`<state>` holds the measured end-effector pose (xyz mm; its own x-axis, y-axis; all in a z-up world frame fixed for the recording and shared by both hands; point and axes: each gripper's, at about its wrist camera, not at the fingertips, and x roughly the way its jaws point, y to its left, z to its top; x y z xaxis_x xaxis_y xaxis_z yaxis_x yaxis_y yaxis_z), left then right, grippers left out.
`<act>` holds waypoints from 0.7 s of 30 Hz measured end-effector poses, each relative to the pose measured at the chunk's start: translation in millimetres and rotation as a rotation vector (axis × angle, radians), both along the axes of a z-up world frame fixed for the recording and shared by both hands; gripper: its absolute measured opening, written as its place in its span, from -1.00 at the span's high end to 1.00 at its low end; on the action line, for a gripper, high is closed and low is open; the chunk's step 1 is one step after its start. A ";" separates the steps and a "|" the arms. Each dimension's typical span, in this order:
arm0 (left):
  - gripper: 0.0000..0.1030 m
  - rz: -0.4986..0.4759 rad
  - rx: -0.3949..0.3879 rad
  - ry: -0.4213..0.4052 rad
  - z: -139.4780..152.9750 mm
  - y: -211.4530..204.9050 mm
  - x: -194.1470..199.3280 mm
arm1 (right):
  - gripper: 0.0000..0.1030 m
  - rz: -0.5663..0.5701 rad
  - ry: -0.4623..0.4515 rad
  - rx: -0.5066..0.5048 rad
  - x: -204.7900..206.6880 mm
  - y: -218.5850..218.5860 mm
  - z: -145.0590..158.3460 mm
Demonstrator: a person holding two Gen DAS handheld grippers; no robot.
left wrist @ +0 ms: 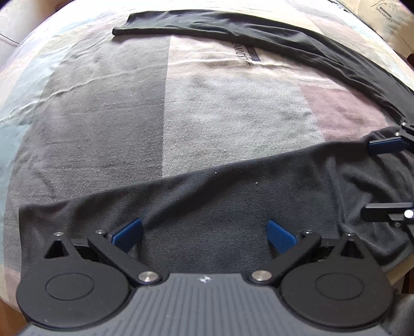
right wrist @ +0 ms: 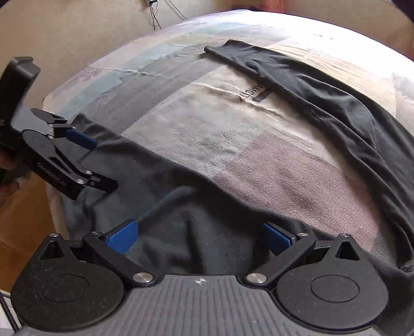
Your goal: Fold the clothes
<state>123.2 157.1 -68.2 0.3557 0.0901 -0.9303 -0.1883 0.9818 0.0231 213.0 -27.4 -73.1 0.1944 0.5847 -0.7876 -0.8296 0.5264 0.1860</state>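
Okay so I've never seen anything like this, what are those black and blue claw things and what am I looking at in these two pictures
The claws are handheld grippers, one in each of a person's hands; there is no robot arm. Each carries a camera looking forward along its two blue-padded fingers. One picture comes from the left gripper, the other from the right gripper. Each camera also catches the other gripper at its edge.

Below them is a bed with a patchwork bedsheet printed with lettering. A black long-sleeved garment lies across it, one sleeve stretched out far along the bed.

Both grippers are open over the near part of the garment, apparently along its edge. Neither is holding anything.
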 end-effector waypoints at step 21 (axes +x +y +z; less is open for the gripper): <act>-0.98 -0.131 -0.003 0.088 3.8 -15.2 16.4 | -1.00 -0.402 -0.061 -0.146 27.6 -92.1 -4.6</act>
